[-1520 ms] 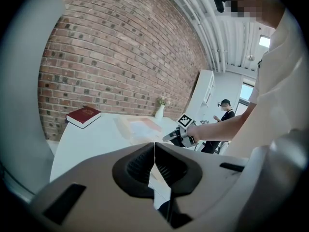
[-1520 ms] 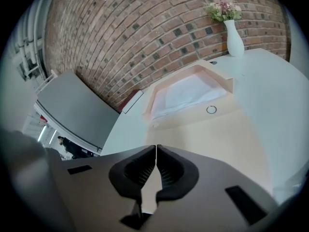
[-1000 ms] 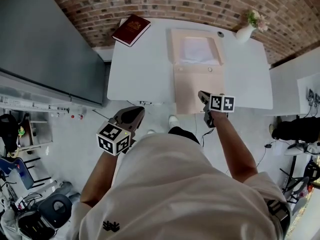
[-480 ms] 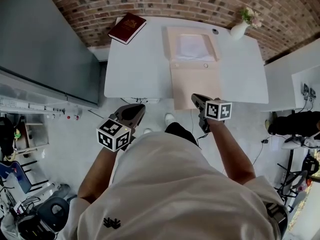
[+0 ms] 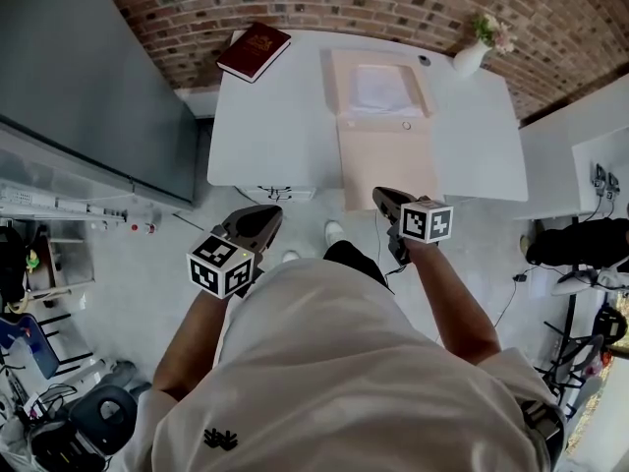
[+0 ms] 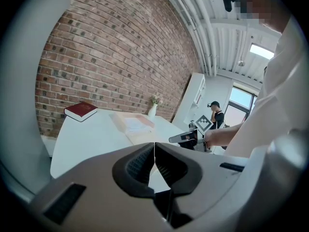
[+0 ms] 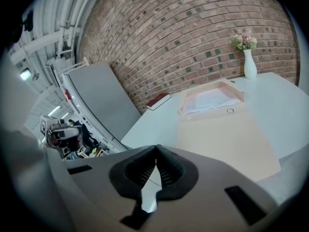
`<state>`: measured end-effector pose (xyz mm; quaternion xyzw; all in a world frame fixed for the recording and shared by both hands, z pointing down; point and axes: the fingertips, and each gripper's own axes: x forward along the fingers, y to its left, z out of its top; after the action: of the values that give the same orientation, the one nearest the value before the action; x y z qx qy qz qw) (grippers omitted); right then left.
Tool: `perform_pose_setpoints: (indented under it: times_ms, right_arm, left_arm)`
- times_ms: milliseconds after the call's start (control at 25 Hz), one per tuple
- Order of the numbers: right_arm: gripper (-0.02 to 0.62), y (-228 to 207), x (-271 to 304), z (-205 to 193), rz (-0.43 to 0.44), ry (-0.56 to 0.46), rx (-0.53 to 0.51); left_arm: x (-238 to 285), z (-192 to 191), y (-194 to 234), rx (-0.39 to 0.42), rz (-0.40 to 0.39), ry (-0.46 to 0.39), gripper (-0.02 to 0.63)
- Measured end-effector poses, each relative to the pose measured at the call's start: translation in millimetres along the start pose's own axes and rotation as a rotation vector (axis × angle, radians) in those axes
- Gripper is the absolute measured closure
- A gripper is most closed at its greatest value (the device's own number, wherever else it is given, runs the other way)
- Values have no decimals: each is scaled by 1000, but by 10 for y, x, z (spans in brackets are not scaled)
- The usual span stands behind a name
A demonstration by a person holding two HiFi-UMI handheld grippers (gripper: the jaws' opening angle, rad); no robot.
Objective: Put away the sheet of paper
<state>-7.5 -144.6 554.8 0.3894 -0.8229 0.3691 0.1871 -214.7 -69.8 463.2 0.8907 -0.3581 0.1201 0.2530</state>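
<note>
The white sheet of paper [image 5: 377, 90] lies inside the far half of an open beige folder [image 5: 385, 163] on the white table [image 5: 275, 136]. The folder's flap is spread flat toward the near edge. My right gripper [image 5: 383, 198] hovers at that near edge of the flap, shut and holding nothing. My left gripper [image 5: 267, 218] stays below the table's front edge, left of the folder, also shut and empty. The right gripper [image 7: 155, 152] view shows the paper [image 7: 212, 99] ahead in the folder [image 7: 227, 134]. In the left gripper [image 6: 154, 148] view the paper [image 6: 136, 124] lies mid-table.
A dark red book [image 5: 254, 50] lies at the table's far left corner, and a white vase with flowers [image 5: 474, 55] stands at the far right. A brick wall runs behind the table. A grey panel [image 5: 88, 87] stands to the left, with cluttered floor below it.
The right gripper has drawn back from over the folder's flap to its near edge. The table now sits slightly farther from me. The left gripper has hardly moved.
</note>
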Motion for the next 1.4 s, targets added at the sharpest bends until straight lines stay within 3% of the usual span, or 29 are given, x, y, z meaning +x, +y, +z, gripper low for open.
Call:
perform_pose_setpoints:
  times_ms: [760, 1400]
  right_arm:
    - [568, 283, 23, -201, 11, 1, -36]
    - [568, -9, 113, -97, -20, 4, -26]
  left_arm:
    - [-167, -251, -63, -16, 1, 8, 581]
    - [-29, -229, 5, -16, 17, 31, 581]
